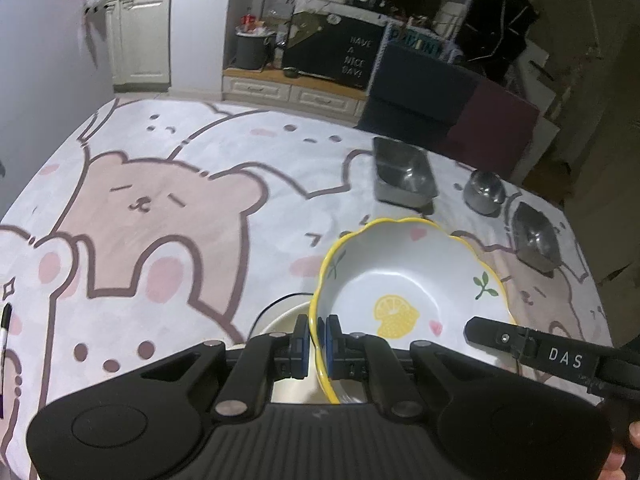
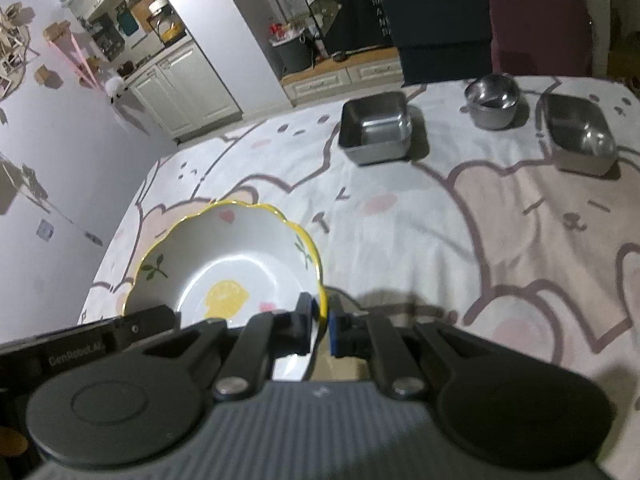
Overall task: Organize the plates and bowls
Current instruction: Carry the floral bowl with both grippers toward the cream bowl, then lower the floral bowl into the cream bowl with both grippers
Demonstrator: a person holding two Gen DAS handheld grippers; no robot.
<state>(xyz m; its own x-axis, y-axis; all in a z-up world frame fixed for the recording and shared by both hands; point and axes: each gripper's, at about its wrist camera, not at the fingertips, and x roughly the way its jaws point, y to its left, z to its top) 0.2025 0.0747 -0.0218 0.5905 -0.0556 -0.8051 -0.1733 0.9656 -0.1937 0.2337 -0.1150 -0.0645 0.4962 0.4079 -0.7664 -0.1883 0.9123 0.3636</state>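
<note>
A white bowl with a wavy yellow rim and a lemon print (image 1: 404, 292) (image 2: 228, 276) is held above the table by both grippers. My left gripper (image 1: 318, 340) is shut on its left rim, one pad inside and one outside. My right gripper (image 2: 320, 320) is shut on its right rim in the same way. Just under the bowl, in the left wrist view, a cream dish (image 1: 284, 320) shows at the left, mostly hidden. The right gripper's body (image 1: 540, 350) crosses the bowl's near right edge in the left wrist view.
A bear-print cloth (image 1: 168, 208) covers the table. Three steel containers stand at the far right: a rectangular tray (image 1: 404, 172) (image 2: 376, 128), a round pot (image 1: 484, 192) (image 2: 492, 100) and another tray (image 1: 536, 236) (image 2: 580, 136). A pen (image 1: 6, 324) lies at the left edge. Chairs stand behind.
</note>
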